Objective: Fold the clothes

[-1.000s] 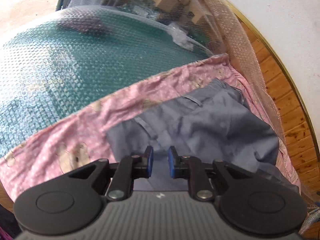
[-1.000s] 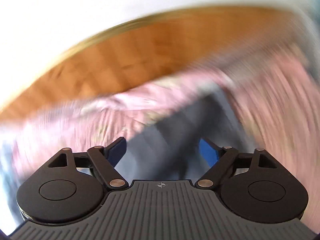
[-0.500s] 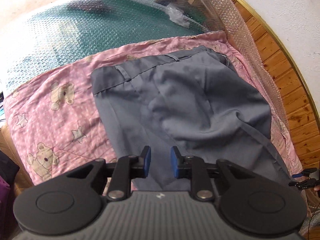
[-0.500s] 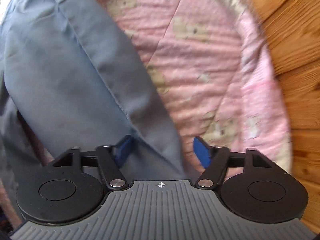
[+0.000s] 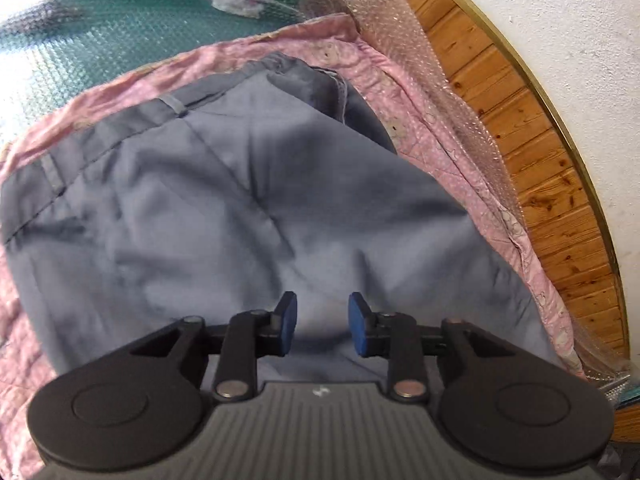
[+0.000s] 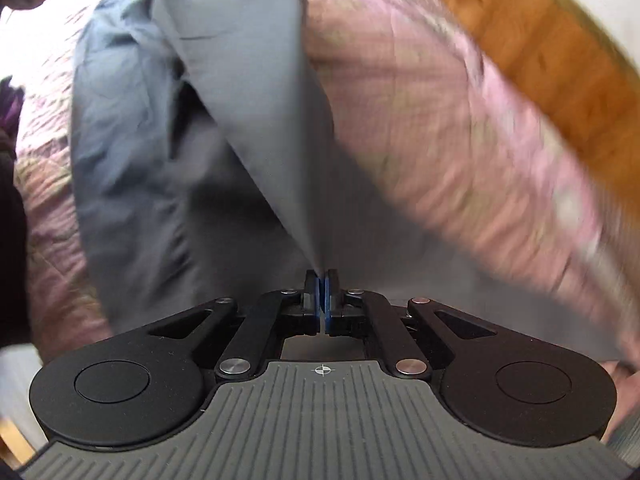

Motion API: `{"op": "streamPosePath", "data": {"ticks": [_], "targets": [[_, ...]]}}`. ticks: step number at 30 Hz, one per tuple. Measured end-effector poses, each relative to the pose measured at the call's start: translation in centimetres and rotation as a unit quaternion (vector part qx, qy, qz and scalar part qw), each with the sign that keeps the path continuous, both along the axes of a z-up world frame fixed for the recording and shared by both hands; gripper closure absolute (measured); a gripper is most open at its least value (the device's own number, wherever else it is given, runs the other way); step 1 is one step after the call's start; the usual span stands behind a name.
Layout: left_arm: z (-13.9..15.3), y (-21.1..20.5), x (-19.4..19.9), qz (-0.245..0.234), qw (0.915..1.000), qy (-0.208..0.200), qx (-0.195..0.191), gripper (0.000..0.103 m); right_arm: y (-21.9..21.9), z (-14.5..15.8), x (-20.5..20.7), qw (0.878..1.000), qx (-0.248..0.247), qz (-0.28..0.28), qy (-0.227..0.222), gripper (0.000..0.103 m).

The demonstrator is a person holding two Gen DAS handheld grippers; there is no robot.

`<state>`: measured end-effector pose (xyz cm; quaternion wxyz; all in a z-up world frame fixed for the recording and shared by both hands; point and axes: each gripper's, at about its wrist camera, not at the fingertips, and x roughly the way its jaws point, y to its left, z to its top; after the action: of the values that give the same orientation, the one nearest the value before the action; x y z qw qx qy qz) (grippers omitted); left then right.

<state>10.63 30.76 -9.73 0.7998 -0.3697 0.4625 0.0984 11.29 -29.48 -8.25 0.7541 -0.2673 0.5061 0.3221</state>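
Observation:
Grey trousers (image 5: 224, 208) lie spread on a pink teddy-bear quilt (image 5: 460, 168), waistband with belt loops toward the far left. My left gripper (image 5: 322, 326) hovers low over the trousers' middle, jaws a little apart and holding nothing. In the right wrist view my right gripper (image 6: 321, 294) is shut on an edge of the trousers (image 6: 240, 92) and pulls the cloth up into a taut ridge. That view is motion-blurred.
Bubble wrap over a green surface (image 5: 80, 36) lies beyond the quilt. A wood-panelled wall with a brass trim (image 5: 552, 168) runs along the right. The quilt (image 6: 440, 128) fills the right of the right wrist view.
My right gripper went from wide open over the trouser edge to shut on it and is lifting it. My left gripper came down closer to the trousers.

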Motion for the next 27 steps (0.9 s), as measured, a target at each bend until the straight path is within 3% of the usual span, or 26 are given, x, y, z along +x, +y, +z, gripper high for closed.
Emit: {"op": "streamPosePath", "data": {"ticks": [2, 4, 5, 6, 7, 9, 11, 13, 15, 16, 17, 19, 21, 24, 27], "targets": [[-0.8, -0.3, 1.1, -0.003, 0.9999, 0.007, -0.012, 0.07, -1.5, -2.6, -3.5, 0.994, 0.0, -0.105, -0.001, 0.1], [-1.2, -0.5, 1.8, -0.006, 0.9998, 0.017, -0.011, 0.07, -3.6, -2.8, -6.2, 0.972, 0.048, -0.227, -0.018, 0.084], [-1.2, -0.5, 2.0, -0.008, 0.9997, 0.02, -0.01, 0.07, -5.0, -2.4, -7.2, 0.951, 0.086, -0.294, -0.03, 0.062], [-1.2, -0.5, 2.1, -0.009, 0.9997, 0.02, -0.01, 0.07, -6.7, -1.9, -8.1, 0.921, 0.129, -0.364, -0.041, 0.04], [-1.1, -0.4, 2.1, -0.009, 0.9997, 0.02, -0.01, 0.07, -8.5, -1.3, -9.0, 0.884, 0.172, -0.431, -0.053, 0.033], [-0.9, -0.3, 2.0, -0.007, 0.9998, 0.017, -0.012, 0.069, -12.3, -2.1, -10.4, 0.795, 0.249, -0.55, -0.058, 0.03], [-0.6, -0.2, 1.8, -0.004, 0.9998, 0.016, -0.01, 0.069, -15.3, -4.6, -11.2, 0.715, 0.311, -0.625, -0.038, 0.03], [-0.3, 0.0, 1.4, -0.001, 0.9999, 0.015, -0.008, 0.068, -17.3, -7.4, -11.4, 0.653, 0.344, -0.675, -0.029, 0.028], [0.0, 0.3, 0.8, 0.006, 0.9998, 0.016, -0.003, 0.063, -18.6, -9.8, -10.8, 0.602, 0.374, -0.705, -0.018, 0.03], [0.1, 0.5, 0.4, 0.011, 0.9998, 0.017, -0.001, 0.063, -18.8, -10.5, -10.3, 0.588, 0.384, -0.711, -0.017, 0.03], [0.1, 0.8, 0.1, 0.017, 0.9997, 0.016, 0.0, 0.061, -19.0, -11.0, -9.5, 0.582, 0.394, -0.711, -0.021, 0.031], [0.1, 1.2, -0.5, 0.029, 0.9995, 0.016, -0.001, 0.06, -19.1, -11.4, -7.3, 0.582, 0.393, -0.711, -0.024, 0.036], [-0.1, 1.8, -0.9, 0.041, 0.999, 0.016, -0.008, 0.06, -19.0, -10.7, -4.9, 0.594, 0.386, -0.705, -0.022, 0.099], [-0.4, 2.5, -1.1, 0.055, 0.9983, 0.013, -0.018, 0.06, -18.0, -5.7, -2.6, 0.614, 0.41, -0.671, -0.062, 0.103], [-0.3, 2.9, -1.4, 0.058, 0.9981, 0.005, -0.021, 0.06, -16.5, 4.2, -4.9, 0.623, 0.469, -0.608, -0.15, 0.103]]}}
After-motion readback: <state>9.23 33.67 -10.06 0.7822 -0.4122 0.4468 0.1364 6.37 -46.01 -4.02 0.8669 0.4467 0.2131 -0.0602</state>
